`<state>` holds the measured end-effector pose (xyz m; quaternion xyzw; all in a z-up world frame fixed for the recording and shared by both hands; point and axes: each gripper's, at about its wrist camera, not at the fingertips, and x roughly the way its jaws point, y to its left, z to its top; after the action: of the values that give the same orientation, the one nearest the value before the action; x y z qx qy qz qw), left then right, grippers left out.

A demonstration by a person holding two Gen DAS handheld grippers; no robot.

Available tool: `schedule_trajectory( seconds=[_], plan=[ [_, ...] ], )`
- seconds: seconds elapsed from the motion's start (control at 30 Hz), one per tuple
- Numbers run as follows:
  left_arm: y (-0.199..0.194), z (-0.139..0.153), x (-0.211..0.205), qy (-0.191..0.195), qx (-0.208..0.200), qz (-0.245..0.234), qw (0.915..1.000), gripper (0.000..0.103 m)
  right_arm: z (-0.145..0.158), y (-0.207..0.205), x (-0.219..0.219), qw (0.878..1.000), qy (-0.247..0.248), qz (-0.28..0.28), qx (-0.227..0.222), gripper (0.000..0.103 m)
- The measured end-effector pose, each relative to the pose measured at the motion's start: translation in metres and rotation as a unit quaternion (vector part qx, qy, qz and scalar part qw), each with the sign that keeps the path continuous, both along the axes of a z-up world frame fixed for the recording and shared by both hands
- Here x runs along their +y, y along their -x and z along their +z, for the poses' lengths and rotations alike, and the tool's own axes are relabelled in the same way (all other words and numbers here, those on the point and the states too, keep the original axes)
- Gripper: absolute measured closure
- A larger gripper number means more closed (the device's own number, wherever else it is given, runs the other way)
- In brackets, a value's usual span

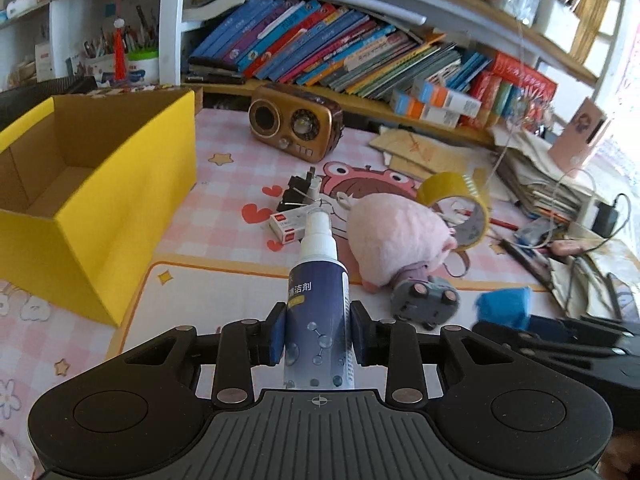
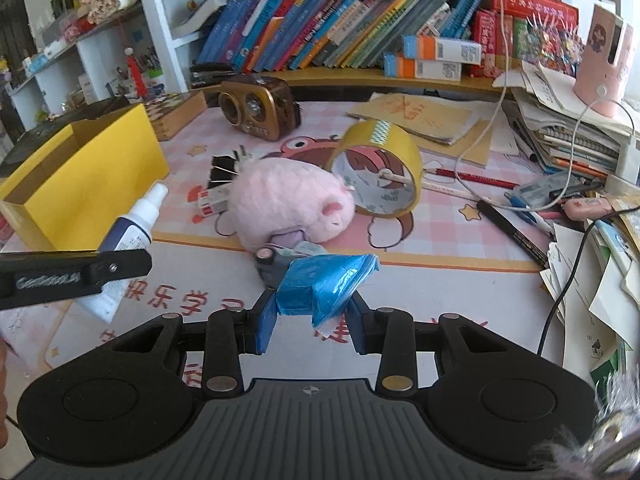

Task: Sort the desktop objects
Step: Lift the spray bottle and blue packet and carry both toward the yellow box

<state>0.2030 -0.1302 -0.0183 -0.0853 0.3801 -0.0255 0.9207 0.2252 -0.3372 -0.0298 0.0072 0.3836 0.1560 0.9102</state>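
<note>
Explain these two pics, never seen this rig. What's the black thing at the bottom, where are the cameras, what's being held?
No robot here: a person holds a two-finger gripper in each hand, and each carries a fisheye camera looking forward along its fingers. The black shape at the bottom is the gripper's own body.

Left wrist view: the left gripper is shut on a spray bottle.

Right wrist view: the right gripper is shut on a blue packet.

On the pink desk mat lie a pink plush toy, a roll of yellow tape, a small radio and an open yellow box, probably the sorting bin.
</note>
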Motion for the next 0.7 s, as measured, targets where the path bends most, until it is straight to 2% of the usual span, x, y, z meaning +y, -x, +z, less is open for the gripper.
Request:
schedule_trajectory(
  seconds=[0.27, 0.7],
  plan=[
    [0.029, 0.001, 0.021, 0.022, -0.002, 0.0, 0.9998, 0.072, 0.003, 0.023, 0.026, 1.0, 0.012, 0.018, -0.004, 0.069],
    [0.081, 0.002, 0.07, 0.041, -0.008, -0.007, 0.9991, 0.072, 0.009, 0.077, 0.075, 1.0, 0.015, 0.008, -0.007, 0.069]
  ],
)
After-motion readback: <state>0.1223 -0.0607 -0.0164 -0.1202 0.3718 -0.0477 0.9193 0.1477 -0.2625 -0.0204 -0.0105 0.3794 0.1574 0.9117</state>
